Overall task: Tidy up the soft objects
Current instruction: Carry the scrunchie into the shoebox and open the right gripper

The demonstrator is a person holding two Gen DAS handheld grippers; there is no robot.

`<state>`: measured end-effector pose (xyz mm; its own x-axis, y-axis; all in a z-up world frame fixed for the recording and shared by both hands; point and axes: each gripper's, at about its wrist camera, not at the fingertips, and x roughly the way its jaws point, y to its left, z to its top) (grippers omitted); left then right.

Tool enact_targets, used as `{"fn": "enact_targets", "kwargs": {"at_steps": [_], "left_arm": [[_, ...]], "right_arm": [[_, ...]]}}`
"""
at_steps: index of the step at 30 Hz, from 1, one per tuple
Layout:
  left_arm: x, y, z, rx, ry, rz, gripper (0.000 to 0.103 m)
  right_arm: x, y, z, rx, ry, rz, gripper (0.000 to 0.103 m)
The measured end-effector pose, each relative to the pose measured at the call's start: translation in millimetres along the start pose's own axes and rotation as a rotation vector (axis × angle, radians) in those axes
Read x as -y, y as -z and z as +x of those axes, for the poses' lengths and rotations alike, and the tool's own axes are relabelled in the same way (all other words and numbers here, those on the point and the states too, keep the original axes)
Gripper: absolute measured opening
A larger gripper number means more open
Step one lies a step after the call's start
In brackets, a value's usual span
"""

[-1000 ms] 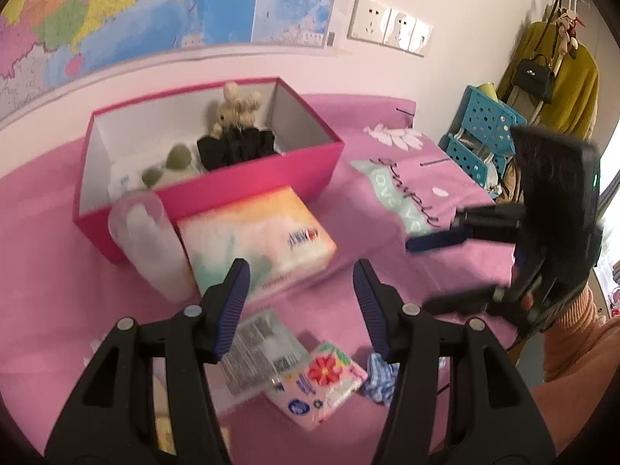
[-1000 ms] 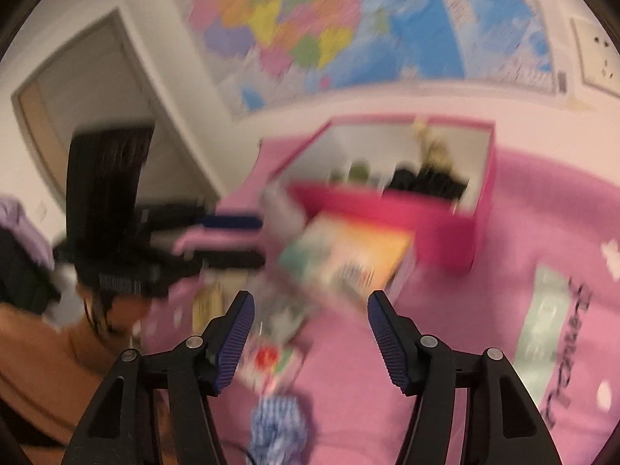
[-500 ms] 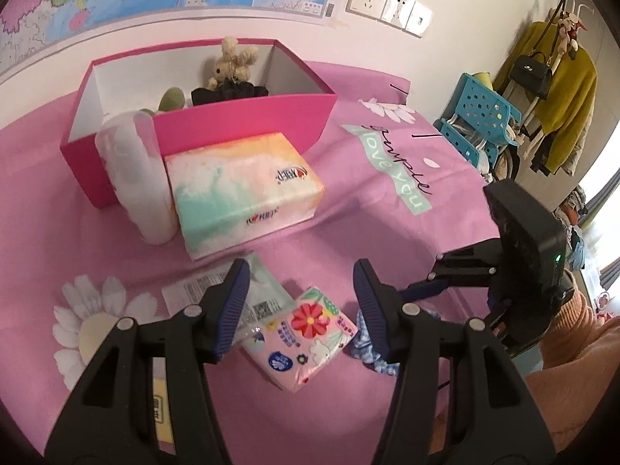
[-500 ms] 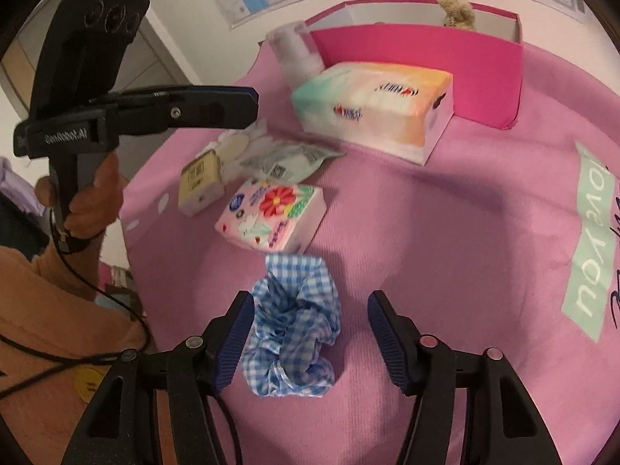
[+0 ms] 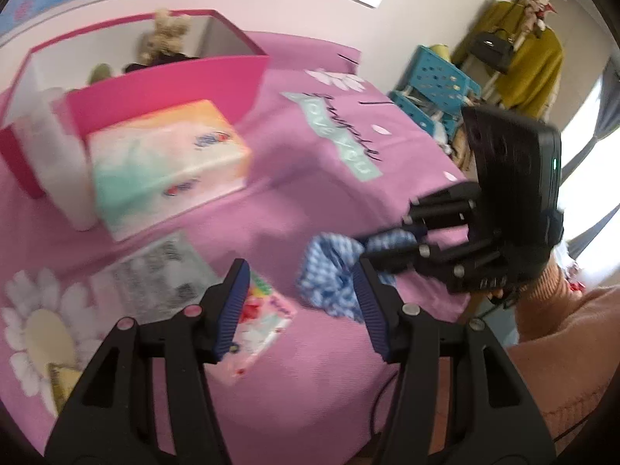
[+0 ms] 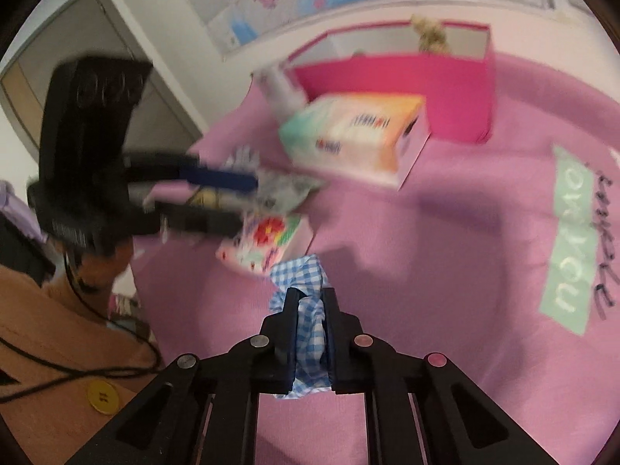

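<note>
A blue-and-white checked scrunchie lies on the pink bedspread. My right gripper is closing onto it, and its pads press the cloth from both sides. From the left wrist view the scrunchie bunches at the right gripper's tips. My left gripper stands open just above a floral tissue pack, holding nothing. A pink open box at the back holds a plush rabbit and dark soft items.
A pastel tissue box and a white wrapped roll sit against the pink box's front. A clear plastic packet lies left of the floral pack. Blue baskets and a yellow coat stand beyond the bed's right edge.
Both grippers have come down toward the bedspread. The right gripper, open around the scrunchie half a second ago, has shut on it. The left gripper's opening is unchanged.
</note>
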<state>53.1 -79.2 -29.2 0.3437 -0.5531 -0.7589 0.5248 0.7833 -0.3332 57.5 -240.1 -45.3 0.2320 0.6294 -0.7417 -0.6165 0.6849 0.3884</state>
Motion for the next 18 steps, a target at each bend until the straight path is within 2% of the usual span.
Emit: {"fn": "enact_targets", "kwargs": {"at_steps": [6, 12, 18], "left_arm": [[4, -5, 18, -0.040, 0.051, 0.004, 0.057], [2, -33, 6, 0.045, 0.065, 0.008, 0.057], [-13, -71, -2, 0.108, 0.015, -0.020, 0.057]], "right_arm": [[-3, -22, -23, 0.097, 0.018, -0.017, 0.010], [-4, -50, -38, 0.187, 0.042, -0.057, 0.010], [1, -86, -46, 0.264, 0.054, -0.080, 0.010]]}}
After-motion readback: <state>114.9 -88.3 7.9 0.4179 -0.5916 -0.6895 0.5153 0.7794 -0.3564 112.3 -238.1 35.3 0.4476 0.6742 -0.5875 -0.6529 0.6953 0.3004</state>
